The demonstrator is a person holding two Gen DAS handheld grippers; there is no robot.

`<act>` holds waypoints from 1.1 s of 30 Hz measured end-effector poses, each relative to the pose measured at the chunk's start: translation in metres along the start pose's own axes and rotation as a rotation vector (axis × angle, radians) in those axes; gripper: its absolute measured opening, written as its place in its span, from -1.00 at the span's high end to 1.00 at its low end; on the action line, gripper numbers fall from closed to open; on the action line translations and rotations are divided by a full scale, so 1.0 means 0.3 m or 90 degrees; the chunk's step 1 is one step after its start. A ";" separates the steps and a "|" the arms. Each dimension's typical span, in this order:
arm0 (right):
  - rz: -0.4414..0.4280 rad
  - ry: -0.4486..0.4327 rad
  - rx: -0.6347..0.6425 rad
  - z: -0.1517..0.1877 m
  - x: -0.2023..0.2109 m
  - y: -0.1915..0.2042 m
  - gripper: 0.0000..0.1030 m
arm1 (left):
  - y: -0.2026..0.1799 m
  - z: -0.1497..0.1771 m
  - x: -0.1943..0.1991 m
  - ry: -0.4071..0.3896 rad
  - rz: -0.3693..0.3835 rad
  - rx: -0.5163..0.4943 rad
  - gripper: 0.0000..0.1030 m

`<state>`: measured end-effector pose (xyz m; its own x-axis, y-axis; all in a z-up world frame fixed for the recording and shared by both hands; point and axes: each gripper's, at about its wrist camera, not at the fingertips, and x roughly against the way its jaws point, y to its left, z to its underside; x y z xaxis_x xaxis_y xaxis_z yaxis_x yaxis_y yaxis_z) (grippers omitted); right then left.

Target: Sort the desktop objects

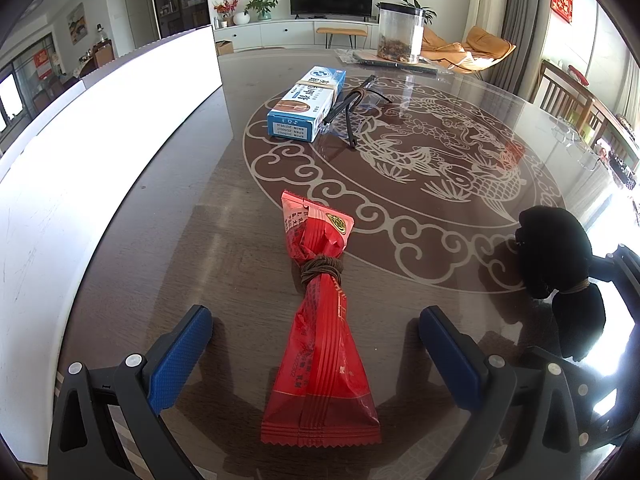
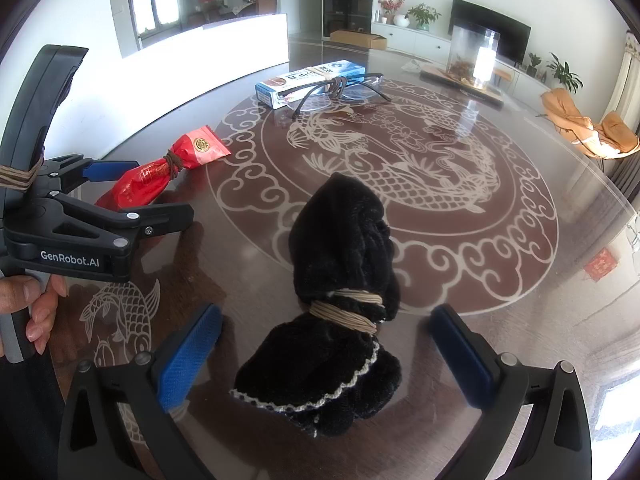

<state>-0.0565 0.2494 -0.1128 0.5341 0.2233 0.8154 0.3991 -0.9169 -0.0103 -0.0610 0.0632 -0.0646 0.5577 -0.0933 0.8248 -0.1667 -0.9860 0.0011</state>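
A red snack packet (image 1: 320,332) tied with brown cord lies on the table between the fingers of my open left gripper (image 1: 316,344); it also shows in the right wrist view (image 2: 160,176). A black cloth bundle (image 2: 340,308) tied with tan cord lies between the fingers of my open right gripper (image 2: 326,344); it also shows in the left wrist view (image 1: 556,264). A blue and white box (image 1: 308,100) and a pair of glasses (image 1: 352,108) lie further back.
A white board (image 1: 80,152) runs along the left of the patterned glass-topped table (image 1: 440,200). A clear plastic jar (image 1: 400,32) stands at the far side. Wooden chairs (image 1: 568,92) stand at the right.
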 end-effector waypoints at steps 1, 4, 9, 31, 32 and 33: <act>0.000 0.000 0.000 0.000 0.001 0.000 -1.00 | 0.000 0.000 0.000 0.000 0.000 0.000 -1.00; 0.000 0.000 0.000 0.000 0.001 0.000 -1.00 | -0.001 -0.001 -0.001 0.000 -0.001 0.000 -1.00; 0.000 0.000 0.000 0.000 0.001 0.001 -1.00 | 0.001 -0.006 -0.004 0.000 -0.002 0.001 -1.00; 0.000 0.000 0.000 0.000 0.001 0.001 -1.00 | 0.005 -0.013 -0.010 0.000 -0.002 0.003 -1.00; 0.000 0.000 0.000 0.000 0.001 0.001 -1.00 | 0.005 -0.013 -0.011 0.000 -0.002 0.003 -1.00; 0.000 0.000 0.000 0.000 0.001 0.001 -1.00 | 0.004 -0.011 -0.009 0.000 -0.002 0.003 -1.00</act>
<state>-0.0562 0.2491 -0.1126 0.5340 0.2233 0.8155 0.3990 -0.9169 -0.0102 -0.0655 0.0627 -0.0650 0.5579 -0.0909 0.8249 -0.1615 -0.9869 0.0004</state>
